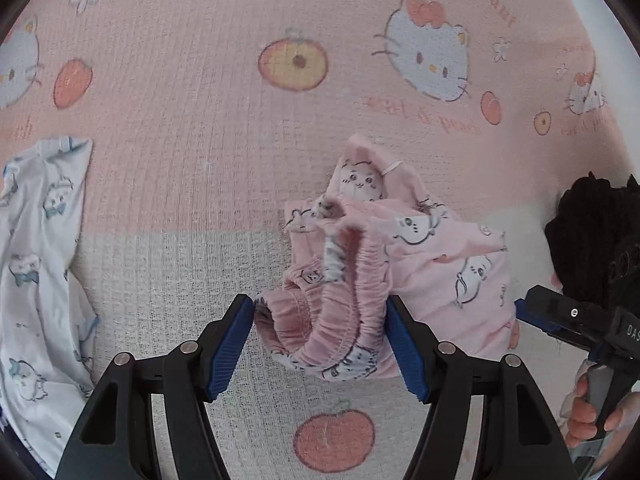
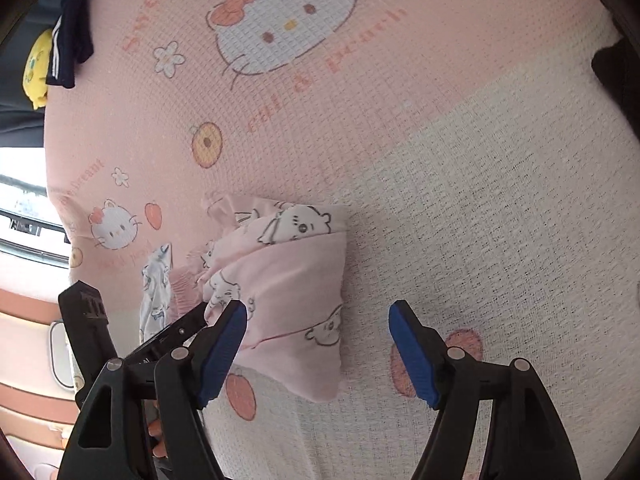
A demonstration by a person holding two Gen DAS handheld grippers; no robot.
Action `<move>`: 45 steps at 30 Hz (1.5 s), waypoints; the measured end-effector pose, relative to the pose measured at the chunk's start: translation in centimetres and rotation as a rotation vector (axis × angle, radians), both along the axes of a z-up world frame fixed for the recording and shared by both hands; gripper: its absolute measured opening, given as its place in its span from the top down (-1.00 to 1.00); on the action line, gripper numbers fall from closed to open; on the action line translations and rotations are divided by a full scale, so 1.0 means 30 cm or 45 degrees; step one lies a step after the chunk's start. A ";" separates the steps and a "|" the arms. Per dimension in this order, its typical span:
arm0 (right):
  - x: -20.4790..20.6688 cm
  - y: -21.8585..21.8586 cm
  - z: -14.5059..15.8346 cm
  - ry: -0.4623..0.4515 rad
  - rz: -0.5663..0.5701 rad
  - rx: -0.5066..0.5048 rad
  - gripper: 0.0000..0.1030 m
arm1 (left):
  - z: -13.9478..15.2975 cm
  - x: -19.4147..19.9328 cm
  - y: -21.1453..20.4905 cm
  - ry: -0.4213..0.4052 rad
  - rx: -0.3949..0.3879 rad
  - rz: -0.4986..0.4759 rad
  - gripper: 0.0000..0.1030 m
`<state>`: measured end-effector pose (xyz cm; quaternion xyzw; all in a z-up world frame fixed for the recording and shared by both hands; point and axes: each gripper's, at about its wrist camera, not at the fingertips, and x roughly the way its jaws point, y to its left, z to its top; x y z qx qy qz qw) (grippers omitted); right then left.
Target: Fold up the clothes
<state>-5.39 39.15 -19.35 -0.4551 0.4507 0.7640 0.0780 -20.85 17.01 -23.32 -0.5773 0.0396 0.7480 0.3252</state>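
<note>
I am hovering the left hand-held gripper (image 1: pixel 320 340) with its jaws wide around the bunched elastic waistband of the pink cartoon-print pyjama trousers (image 1: pixel 400 264), which are lying partly folded on the bed (image 1: pixel 180 120). The right hand-held gripper (image 2: pixel 318 346) is standing wide and empty, just right of the bundle. Closing on one layer only risks dragging the fold open; the white pyjama garment (image 1: pixel 36 260) is lying far left.
</note>
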 end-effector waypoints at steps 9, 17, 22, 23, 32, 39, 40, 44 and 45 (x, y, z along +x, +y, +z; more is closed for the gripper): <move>-0.051 -0.039 -0.033 0.053 -0.006 0.014 -0.42 | -0.046 0.001 -0.028 -0.045 0.128 0.072 -0.35; -0.110 -0.075 -0.048 0.091 -0.002 0.059 -0.42 | -0.048 0.010 -0.030 -0.075 0.176 0.238 -0.46; -0.132 -0.092 -0.039 0.087 0.032 0.140 -0.42 | -0.053 0.017 -0.039 -0.115 0.274 0.302 -0.46; -0.137 -0.096 -0.037 0.082 0.040 0.157 -0.42 | -0.054 0.025 -0.039 -0.111 0.295 0.309 -0.46; -0.105 -0.112 -0.025 0.095 0.055 0.267 -0.03 | -0.043 0.067 -0.011 -0.009 0.278 0.309 -0.24; -0.108 -0.122 0.011 0.093 0.112 0.334 0.08 | -0.016 0.084 0.041 0.159 0.158 0.238 -0.18; -0.107 -0.125 0.021 0.108 0.120 0.341 0.09 | -0.008 0.088 0.048 0.182 0.152 0.227 -0.12; -0.104 -0.137 0.065 0.138 0.155 0.383 0.14 | 0.037 0.110 0.066 0.261 0.159 0.160 0.06; -0.101 -0.136 0.077 0.156 0.153 0.384 0.17 | 0.047 0.113 0.067 0.269 0.167 0.150 0.10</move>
